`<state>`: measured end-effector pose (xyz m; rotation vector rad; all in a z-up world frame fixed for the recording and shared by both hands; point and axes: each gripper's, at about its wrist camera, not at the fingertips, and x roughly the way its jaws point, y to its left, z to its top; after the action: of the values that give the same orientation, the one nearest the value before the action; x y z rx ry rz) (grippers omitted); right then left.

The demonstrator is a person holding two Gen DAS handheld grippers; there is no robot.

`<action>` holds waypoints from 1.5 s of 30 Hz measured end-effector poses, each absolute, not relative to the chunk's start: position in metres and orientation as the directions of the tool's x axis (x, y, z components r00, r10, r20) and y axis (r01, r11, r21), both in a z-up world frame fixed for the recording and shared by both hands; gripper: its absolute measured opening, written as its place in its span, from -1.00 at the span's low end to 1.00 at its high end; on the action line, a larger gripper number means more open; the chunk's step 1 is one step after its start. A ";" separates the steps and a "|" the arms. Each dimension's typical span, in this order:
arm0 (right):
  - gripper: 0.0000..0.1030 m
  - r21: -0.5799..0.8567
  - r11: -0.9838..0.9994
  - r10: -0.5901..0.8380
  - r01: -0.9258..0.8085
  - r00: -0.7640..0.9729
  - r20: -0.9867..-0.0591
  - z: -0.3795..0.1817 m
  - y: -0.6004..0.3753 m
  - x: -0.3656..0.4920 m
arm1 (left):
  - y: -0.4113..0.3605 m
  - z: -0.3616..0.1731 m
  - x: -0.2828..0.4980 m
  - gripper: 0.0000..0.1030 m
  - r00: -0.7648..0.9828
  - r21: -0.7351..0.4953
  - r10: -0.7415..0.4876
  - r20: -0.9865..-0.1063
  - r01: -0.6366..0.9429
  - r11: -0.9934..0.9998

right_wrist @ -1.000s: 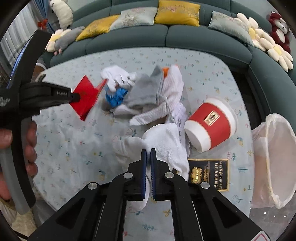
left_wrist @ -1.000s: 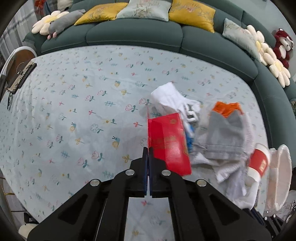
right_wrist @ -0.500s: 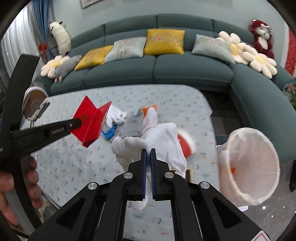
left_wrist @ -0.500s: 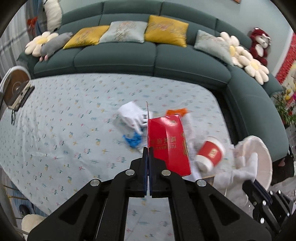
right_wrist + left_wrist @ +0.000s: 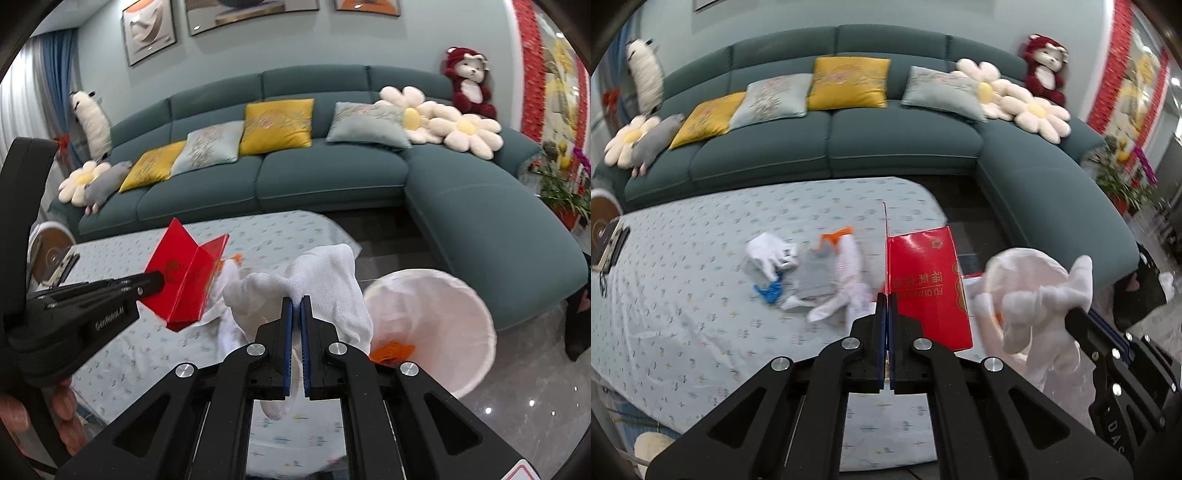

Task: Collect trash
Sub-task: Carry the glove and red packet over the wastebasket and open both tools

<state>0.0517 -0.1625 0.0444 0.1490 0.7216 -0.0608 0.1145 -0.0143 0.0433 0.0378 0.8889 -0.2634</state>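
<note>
With both grippers now lifted clear of the worktop (image 5: 701, 325), where a second ago they hung low over the litter, each pair of fingers is clamped on one piece of trash. Fingers of the left gripper (image 5: 887, 306) pinch the folded edge of a red card box (image 5: 927, 284), which stands upright in the air above the right end of the floral cloth. Fingers of the right gripper (image 5: 296, 306) pinch a white cloth glove (image 5: 317, 280), which drapes to either side of them. Just beyond and to the right of the glove stands the white-lined trash bin (image 5: 461, 332), its mouth tilted toward the camera and something orange visible inside; a second ago it lay at the frame edge, and it now sits close to both loads. Behind, on the worktop, a heap remains: another white glove (image 5: 768, 253), a grey cloth (image 5: 814, 273), a blue scrap (image 5: 770, 291). Judged from this, both items are in transit to the bin, release is the next step, and further pickups remain.
</note>
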 end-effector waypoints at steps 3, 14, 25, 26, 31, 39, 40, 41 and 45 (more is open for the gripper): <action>-0.91 0.112 0.985 -0.028 0.133 0.757 -0.652 0.048 -0.178 0.043 | -0.039 0.048 0.106 -1.00 0.596 -0.072 -0.236 -0.767 0.286 0.956; -0.91 0.125 0.964 -0.103 0.236 0.760 -0.641 0.047 -0.237 0.028 | -0.102 0.046 0.096 -0.99 0.563 -0.057 -0.288 -0.775 0.391 0.918; -0.91 0.125 0.939 -0.159 0.320 0.726 -0.669 0.028 -0.285 0.035 | -0.154 0.025 0.109 -0.99 0.485 -0.092 -0.338 -0.806 0.462 0.882; -0.91 0.125 0.937 -0.163 0.328 0.722 -0.672 0.025 -0.290 0.037 | -0.159 0.023 0.110 -0.99 0.480 -0.092 -0.339 -0.809 0.467 0.880; -0.91 0.128 0.926 -0.176 0.356 0.705 -0.687 0.013 -0.310 0.043 | -0.179 0.010 0.117 -0.99 0.449 -0.105 -0.348 -0.823 0.482 0.870; -0.83 0.134 0.914 -0.186 0.383 0.689 -0.701 0.000 -0.325 0.051 | -0.203 -0.002 0.123 -0.93 0.427 -0.114 -0.362 -0.828 0.505 0.855; -0.82 0.133 0.914 -0.185 0.383 0.686 -0.704 -0.002 -0.326 0.054 | -0.205 -0.003 0.124 -0.92 0.423 -0.117 -0.363 -0.830 0.505 0.855; -0.81 0.132 0.914 -0.186 0.384 0.683 -0.706 -0.003 -0.327 0.055 | -0.206 -0.004 0.125 -0.88 0.418 -0.123 -0.365 -0.832 0.502 0.856; -0.63 0.128 0.914 -0.189 0.386 0.683 -0.705 -0.004 -0.325 0.057 | -0.203 -0.003 0.128 -0.39 0.431 -0.130 -0.363 -0.826 0.481 0.867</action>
<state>0.0567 -0.3253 -0.0036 0.2775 0.7539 -0.3270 0.1280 -0.2034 -0.0031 0.1318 0.9951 -0.5278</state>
